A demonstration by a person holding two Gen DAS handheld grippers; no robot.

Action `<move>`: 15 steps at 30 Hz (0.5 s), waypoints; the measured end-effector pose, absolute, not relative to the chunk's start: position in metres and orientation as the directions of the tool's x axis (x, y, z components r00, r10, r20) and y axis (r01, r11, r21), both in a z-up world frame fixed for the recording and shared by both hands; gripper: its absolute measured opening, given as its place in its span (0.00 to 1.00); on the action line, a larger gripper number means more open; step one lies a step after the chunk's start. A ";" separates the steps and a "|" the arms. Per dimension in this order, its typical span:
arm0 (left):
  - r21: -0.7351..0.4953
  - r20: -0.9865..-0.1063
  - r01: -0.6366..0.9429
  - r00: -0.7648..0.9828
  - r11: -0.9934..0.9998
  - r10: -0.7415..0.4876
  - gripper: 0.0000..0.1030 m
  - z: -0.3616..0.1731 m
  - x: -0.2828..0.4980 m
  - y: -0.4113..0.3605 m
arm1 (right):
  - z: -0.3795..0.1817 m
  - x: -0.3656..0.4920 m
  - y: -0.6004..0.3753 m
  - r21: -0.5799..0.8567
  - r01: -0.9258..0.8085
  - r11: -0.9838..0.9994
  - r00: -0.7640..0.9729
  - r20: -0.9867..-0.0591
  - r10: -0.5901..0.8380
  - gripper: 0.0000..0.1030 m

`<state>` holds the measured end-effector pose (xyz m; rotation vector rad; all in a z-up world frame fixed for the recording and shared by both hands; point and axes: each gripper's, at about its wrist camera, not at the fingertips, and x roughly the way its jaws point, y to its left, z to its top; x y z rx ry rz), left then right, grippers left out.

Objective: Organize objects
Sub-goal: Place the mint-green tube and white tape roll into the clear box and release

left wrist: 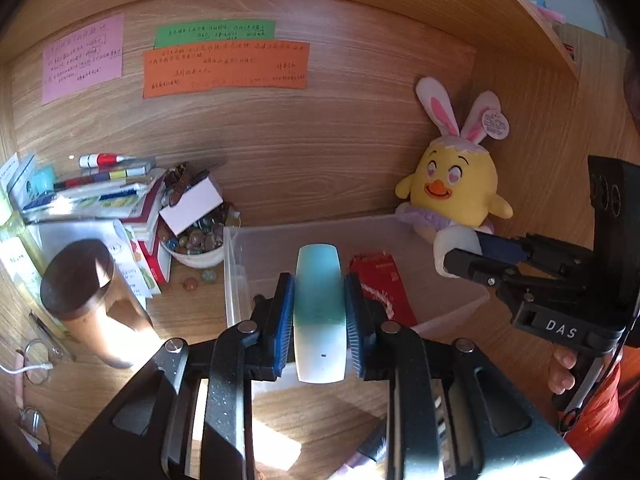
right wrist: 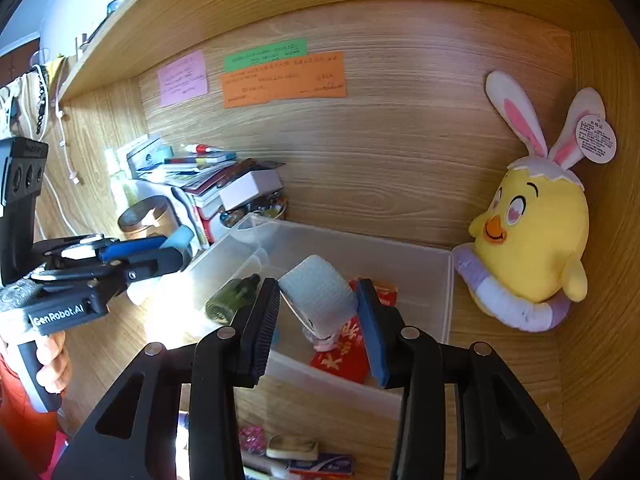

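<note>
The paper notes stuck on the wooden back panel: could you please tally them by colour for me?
Pink note: 1
Green note: 1
Orange note: 1
Total: 3

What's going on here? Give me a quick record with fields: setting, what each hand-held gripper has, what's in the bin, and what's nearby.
Setting: wooden desk with a clear bin
Left hand-held gripper: shut on a teal-and-white bar
Right hand-held gripper: shut on a white textured block
In the bin: red packet, green bottle
Nearby: yellow chick plush, bowl of marbles, brown-lidded jar
Wall: pink, green and orange notes
</note>
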<state>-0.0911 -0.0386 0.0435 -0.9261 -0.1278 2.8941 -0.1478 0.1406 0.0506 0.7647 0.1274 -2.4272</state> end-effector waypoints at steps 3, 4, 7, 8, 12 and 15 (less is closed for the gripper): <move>-0.115 -0.579 -0.058 -0.808 -0.992 0.114 0.24 0.046 -0.102 -0.038 | 0.050 -0.161 0.143 0.101 0.546 -0.832 -0.661 -0.559 -0.502 0.35; -0.118 -0.582 -0.055 -0.805 -0.991 0.114 0.24 0.046 -0.106 -0.038 | 0.049 -0.165 0.143 0.108 0.541 -0.834 -0.659 -0.561 -0.500 0.35; -0.120 -0.594 -0.045 -0.798 -0.992 0.108 0.24 0.043 -0.117 -0.037 | 0.042 -0.177 0.145 0.131 0.522 -0.843 -0.653 -0.575 -0.494 0.35; -0.124 -0.598 -0.042 -0.794 -0.991 0.108 0.24 0.042 -0.121 -0.036 | 0.040 -0.179 0.145 0.136 0.520 -0.844 -0.649 -0.579 -0.493 0.35; -0.133 -0.616 -0.033 -0.780 -0.991 0.108 0.24 0.036 -0.137 -0.034 | 0.026 -0.191 0.143 0.125 0.506 -0.853 -0.637 -0.613 -0.467 0.35; -0.125 -0.634 -0.029 -0.766 -0.992 0.103 0.24 0.030 -0.148 -0.029 | 0.013 -0.200 0.141 0.121 0.504 -0.855 -0.612 -0.648 -0.453 0.35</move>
